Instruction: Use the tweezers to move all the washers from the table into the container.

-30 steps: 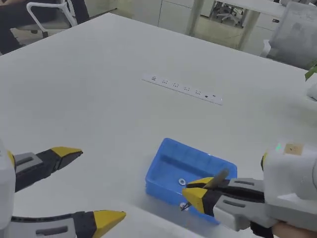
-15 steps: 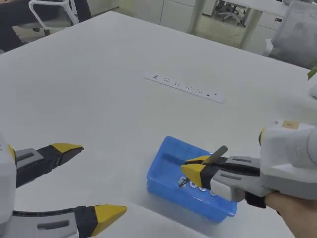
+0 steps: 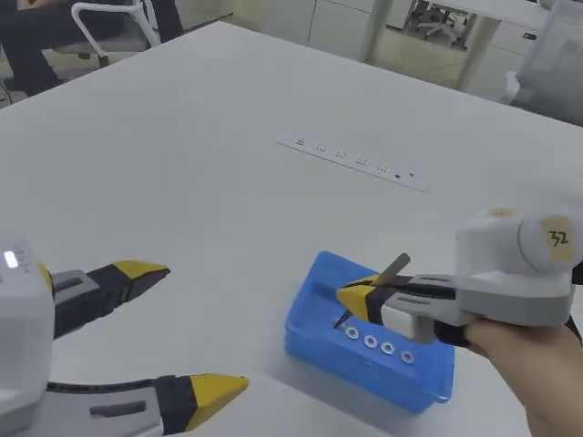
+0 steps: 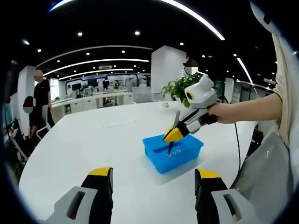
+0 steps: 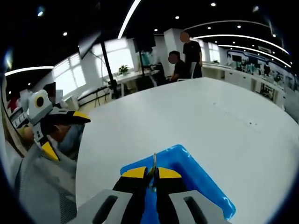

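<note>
One blue plastic container [image 3: 364, 375] on the white bench [image 3: 228, 182] holds four small metal washers [image 3: 370, 341]. The right hand-held gripper [image 3: 351, 299] clenches one pair of thin metal tweezers [image 3: 393, 269]; the left hand-held gripper [image 3: 202, 328] is spread, empty.

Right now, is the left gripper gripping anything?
No, the left gripper has its yellow-tipped jaws wide apart over the white table.

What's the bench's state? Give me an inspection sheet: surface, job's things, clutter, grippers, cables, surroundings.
Surface: white table with a built-in socket strip.
Job's things: blue container holds four washers in a row; tweezers tip down into it.
Clutter: nothing seen.
Grippers: right gripper shut on the tweezers over the container; left gripper open, holding nothing.
Cables: a thin dark lead hangs below the hand.
Surroundings: office chair, plant, people standing beyond the table.
</note>
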Tool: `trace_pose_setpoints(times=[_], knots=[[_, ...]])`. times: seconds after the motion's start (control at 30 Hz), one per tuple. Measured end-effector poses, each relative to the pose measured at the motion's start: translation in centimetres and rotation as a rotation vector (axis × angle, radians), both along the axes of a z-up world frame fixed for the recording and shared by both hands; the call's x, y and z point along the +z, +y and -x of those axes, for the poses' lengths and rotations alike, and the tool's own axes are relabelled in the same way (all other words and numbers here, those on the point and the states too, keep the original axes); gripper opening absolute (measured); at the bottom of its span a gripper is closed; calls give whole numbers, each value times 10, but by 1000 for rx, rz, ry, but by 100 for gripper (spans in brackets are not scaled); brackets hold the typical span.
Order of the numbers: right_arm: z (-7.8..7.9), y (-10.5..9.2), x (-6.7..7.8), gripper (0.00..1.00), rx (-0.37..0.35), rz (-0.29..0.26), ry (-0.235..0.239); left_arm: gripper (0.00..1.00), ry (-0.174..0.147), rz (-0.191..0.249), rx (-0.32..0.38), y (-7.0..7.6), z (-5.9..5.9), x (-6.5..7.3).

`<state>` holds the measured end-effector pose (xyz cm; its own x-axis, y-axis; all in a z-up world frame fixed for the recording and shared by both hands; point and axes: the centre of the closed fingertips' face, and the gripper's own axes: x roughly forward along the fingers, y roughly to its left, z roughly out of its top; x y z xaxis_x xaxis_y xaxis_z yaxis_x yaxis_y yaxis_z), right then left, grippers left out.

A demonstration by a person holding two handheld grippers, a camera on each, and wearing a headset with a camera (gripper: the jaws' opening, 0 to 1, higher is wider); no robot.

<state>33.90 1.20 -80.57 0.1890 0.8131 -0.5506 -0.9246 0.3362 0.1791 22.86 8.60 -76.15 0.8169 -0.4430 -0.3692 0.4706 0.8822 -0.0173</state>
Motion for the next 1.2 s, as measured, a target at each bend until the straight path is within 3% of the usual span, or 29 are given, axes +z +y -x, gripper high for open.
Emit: trace_pose_setpoints(times=[0.23,0.47,0.63,0.67,0.83,0.93,1.0,1.2], knots=[[-12,2,-22,3,2,50,8,71,4,0,-9,-1,1,-1],[-16,9,-26,3,12,62,-6,67,20,0,-17,-1,1,-4],[-15,11,-31,3,31,84,-20,61,39,76,-54,-10,4,-1],[-16,11,-30,3,33,79,-27,63,29,105,-62,-13,4,2],[-16,12,-30,4,30,78,-27,60,47,101,-73,-14,5,-1],[-14,11,-29,4,40,76,-33,61,44,162,-97,-20,6,5],[-10,13,-23,4,61,51,-60,58,54,174,-112,-22,7,5],[0,8,-7,4,101,54,-123,49,67,203,-140,-25,8,10]])
